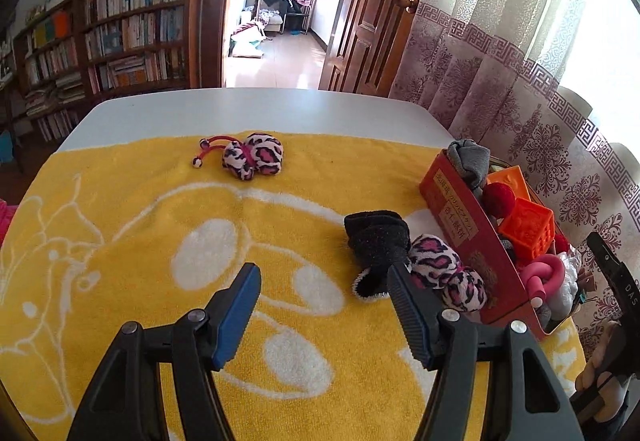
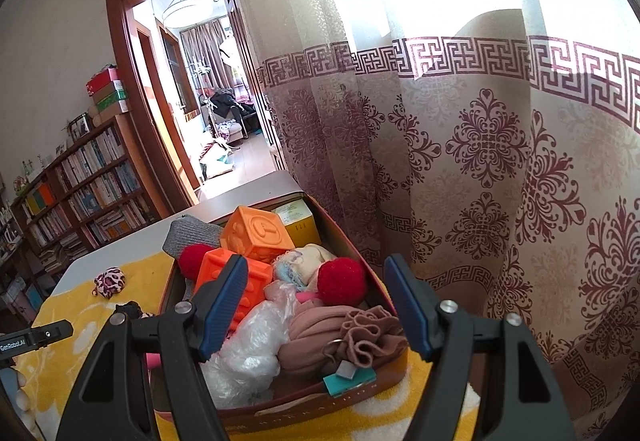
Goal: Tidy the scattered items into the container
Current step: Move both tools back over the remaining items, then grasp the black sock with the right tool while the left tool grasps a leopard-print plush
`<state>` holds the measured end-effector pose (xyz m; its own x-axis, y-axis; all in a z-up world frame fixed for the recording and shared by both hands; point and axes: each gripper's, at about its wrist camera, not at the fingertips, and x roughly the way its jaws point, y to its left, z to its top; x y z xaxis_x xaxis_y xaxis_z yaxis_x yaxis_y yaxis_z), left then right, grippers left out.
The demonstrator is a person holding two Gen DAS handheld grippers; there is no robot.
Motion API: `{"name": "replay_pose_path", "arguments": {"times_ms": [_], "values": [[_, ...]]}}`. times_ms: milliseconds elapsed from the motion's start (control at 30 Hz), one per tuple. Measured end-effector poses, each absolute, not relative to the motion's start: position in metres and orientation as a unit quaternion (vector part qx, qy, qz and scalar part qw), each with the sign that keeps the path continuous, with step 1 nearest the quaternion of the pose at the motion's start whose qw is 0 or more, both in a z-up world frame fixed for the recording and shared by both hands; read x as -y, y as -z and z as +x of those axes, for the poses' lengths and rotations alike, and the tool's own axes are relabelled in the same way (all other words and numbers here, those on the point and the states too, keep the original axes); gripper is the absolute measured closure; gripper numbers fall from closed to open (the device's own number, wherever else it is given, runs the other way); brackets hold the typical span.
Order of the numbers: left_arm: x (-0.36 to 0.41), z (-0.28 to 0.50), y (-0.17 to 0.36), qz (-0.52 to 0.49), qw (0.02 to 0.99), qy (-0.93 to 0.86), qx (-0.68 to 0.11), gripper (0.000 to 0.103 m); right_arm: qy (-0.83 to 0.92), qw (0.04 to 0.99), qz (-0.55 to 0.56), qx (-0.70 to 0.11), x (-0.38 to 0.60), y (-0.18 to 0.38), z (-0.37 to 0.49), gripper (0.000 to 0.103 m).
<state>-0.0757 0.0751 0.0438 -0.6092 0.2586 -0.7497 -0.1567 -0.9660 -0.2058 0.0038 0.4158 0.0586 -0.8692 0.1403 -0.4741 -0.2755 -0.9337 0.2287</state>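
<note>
Both jaws released: left gripper (image 1: 324,305) beside a half-hidden sock (image 1: 376,241); right gripper (image 2: 314,305) above the box (image 2: 360,393), contents jumbled.

White table (image 1: 248,107) under a yellow towel (image 1: 120,209), packed wooden bookshelf (image 1: 120,25) far left, open brown doorway (image 1: 276,1) to a sunlit room, patterned backlit curtain (image 2: 480,141) right

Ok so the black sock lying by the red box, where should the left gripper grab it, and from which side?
Grip the black sock across its bunched upper fold, coming from above with the open left gripper. That raised hump is clear; its lower end abuts the leopard-print toy, which lies against the red box.
</note>
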Motion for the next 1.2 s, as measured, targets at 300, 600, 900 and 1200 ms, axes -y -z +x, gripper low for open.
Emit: {"name": "replay_pose_path", "arguments": {"times_ms": [300, 600, 900, 1200], "values": [[-0.032, -0.078, -0.033, -0.435, 0.082, -0.892, 0.084, 0.036, -0.964, 0.038, -0.232, -0.126, -0.377, -0.091, 0.009, 0.029], [-0.016, -0.078, -0.034, -0.435, 0.078, -0.894, 0.080, 0.036, -0.945, -0.092, -0.302, -0.082, -0.286, -0.088, -0.024, 0.029], [0.013, -0.085, -0.037, -0.432, 0.063, -0.896, 0.082, 0.036, -0.922, -0.133, -0.361, -0.036, -0.225, -0.061, -0.069, 0.029], [0.020, -0.100, -0.039, -0.434, 0.061, -0.897, 0.062, 0.036, -0.905, -0.127, -0.405, -0.016, -0.197, -0.027, -0.108, 0.029]]}}
